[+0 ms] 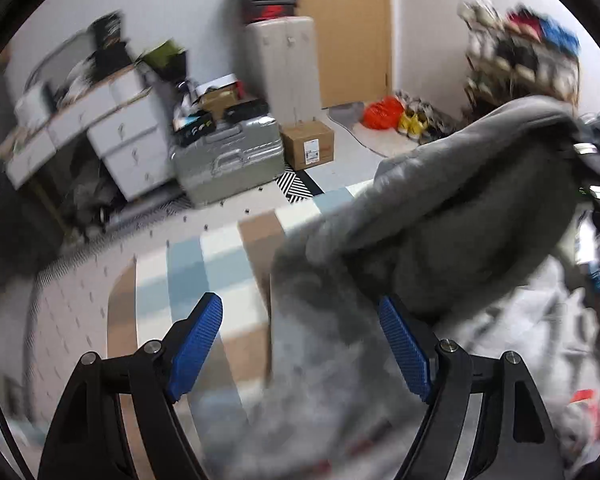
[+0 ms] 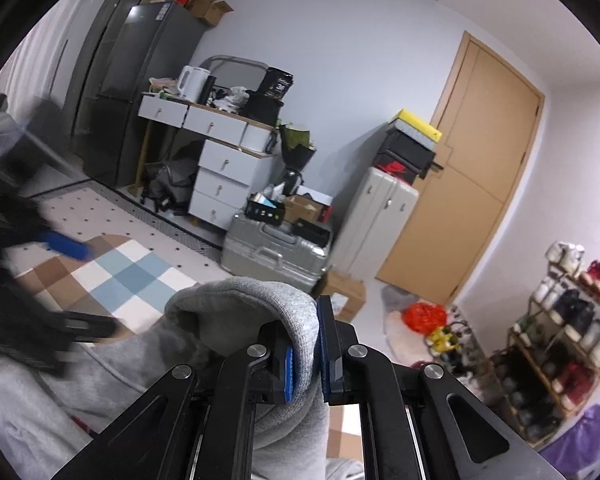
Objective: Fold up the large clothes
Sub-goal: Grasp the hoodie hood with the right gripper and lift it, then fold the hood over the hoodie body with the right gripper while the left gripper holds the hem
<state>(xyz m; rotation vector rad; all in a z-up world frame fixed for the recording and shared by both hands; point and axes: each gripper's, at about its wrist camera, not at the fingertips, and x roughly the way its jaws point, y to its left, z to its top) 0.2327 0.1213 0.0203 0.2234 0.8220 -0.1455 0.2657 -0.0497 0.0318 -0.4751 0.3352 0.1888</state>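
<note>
A large grey sweatshirt [image 1: 440, 216] hangs in folds over the checked rug [image 1: 204, 268]. My left gripper [image 1: 300, 320] is open, its blue pads [image 1: 198, 344] spread wide, with the grey cloth passing between and beyond them; it grips nothing. My right gripper [image 2: 306, 356] is shut on a thick fold of the same sweatshirt [image 2: 260, 304] and holds it up above the rug [image 2: 132, 276]. The left gripper also shows blurred in the right wrist view [image 2: 66, 248], at the far left.
A silver suitcase [image 1: 228, 160] and a cardboard box [image 1: 310, 146] stand past the rug. White drawers [image 2: 224, 172], a tall pale case [image 2: 376, 216], a wooden door [image 2: 480, 168] and a shoe rack [image 2: 564, 328] line the room.
</note>
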